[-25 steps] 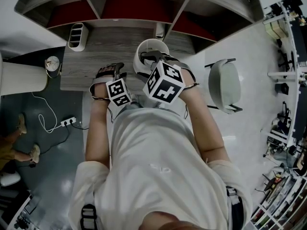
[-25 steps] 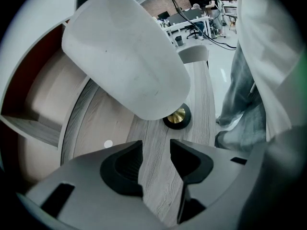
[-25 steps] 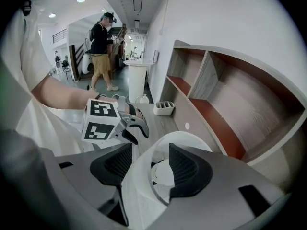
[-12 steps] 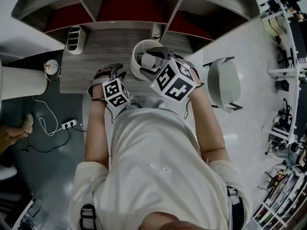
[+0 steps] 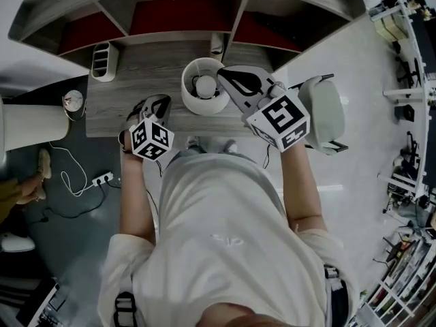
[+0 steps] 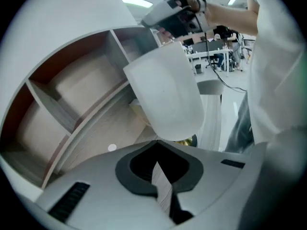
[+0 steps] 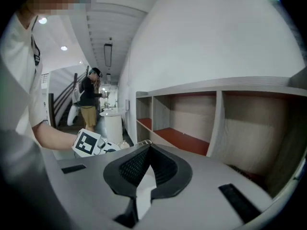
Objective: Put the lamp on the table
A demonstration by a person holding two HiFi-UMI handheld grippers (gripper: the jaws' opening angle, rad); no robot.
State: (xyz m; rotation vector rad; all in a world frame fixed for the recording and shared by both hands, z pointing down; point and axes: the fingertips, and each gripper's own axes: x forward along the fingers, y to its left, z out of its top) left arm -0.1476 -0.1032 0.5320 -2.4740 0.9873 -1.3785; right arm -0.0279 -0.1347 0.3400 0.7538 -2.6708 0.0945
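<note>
The lamp [image 5: 204,87], with a round white shade, stands upright on the grey wooden table [image 5: 150,67] with no gripper touching it. My left gripper [image 5: 161,101] hovers to its left near the table's front edge. Its jaws have just closed and hold nothing. In the left gripper view the shade [image 6: 163,95] fills the middle, just beyond the left gripper [image 6: 157,145]. My right gripper [image 5: 223,73] is beside the shade's right rim. Its jaws have also just closed on nothing. The right gripper [image 7: 146,146] faces the shelves, and the lamp is out of its view.
A shelf unit [image 5: 184,12] with red-backed compartments rises behind the table. A white slotted organiser [image 5: 103,60] stands at the table's back left. A white chair [image 5: 320,118] is at the right. A power strip [image 5: 102,178] and cable lie on the floor at the left.
Both grippers have drawn away from the lamp. The right one swung from over the shade to its right side, and the left one rose and pulled back. The lamp stands free.
</note>
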